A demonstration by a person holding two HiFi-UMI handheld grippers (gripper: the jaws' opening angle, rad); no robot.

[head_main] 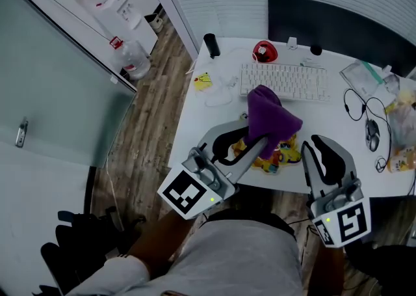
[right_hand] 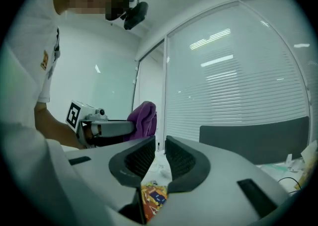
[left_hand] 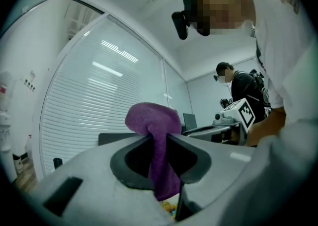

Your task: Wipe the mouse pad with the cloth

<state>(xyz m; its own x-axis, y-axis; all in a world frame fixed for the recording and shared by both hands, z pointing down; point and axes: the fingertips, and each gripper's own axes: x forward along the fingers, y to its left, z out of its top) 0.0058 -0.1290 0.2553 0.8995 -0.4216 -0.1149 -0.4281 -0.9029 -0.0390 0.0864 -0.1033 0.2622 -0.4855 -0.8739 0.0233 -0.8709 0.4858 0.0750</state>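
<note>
My left gripper [head_main: 257, 142] is shut on a purple cloth [head_main: 270, 116], which bunches above the jaws and hangs down between them [left_hand: 154, 120]. Under the cloth, a yellow, brightly printed mouse pad [head_main: 283, 155] lies at the front edge of the white desk [head_main: 214, 125]. The cloth is lifted clear of the pad. My right gripper [head_main: 316, 145] hovers just right of the pad. Its jaws stand a narrow gap apart with nothing between them [right_hand: 159, 158]. The pad shows below that gap [right_hand: 151, 197]. Both grippers point roughly level.
A white keyboard [head_main: 283, 81] lies behind the pad, with a red object [head_main: 264, 51] and a dark monitor [head_main: 338, 25] further back. A wired mouse [head_main: 372, 135] and plastic bags [head_main: 377, 80] are at the right. A black cylinder [head_main: 211, 45] stands at the back left. Another person [left_hand: 243, 86] stands across the room.
</note>
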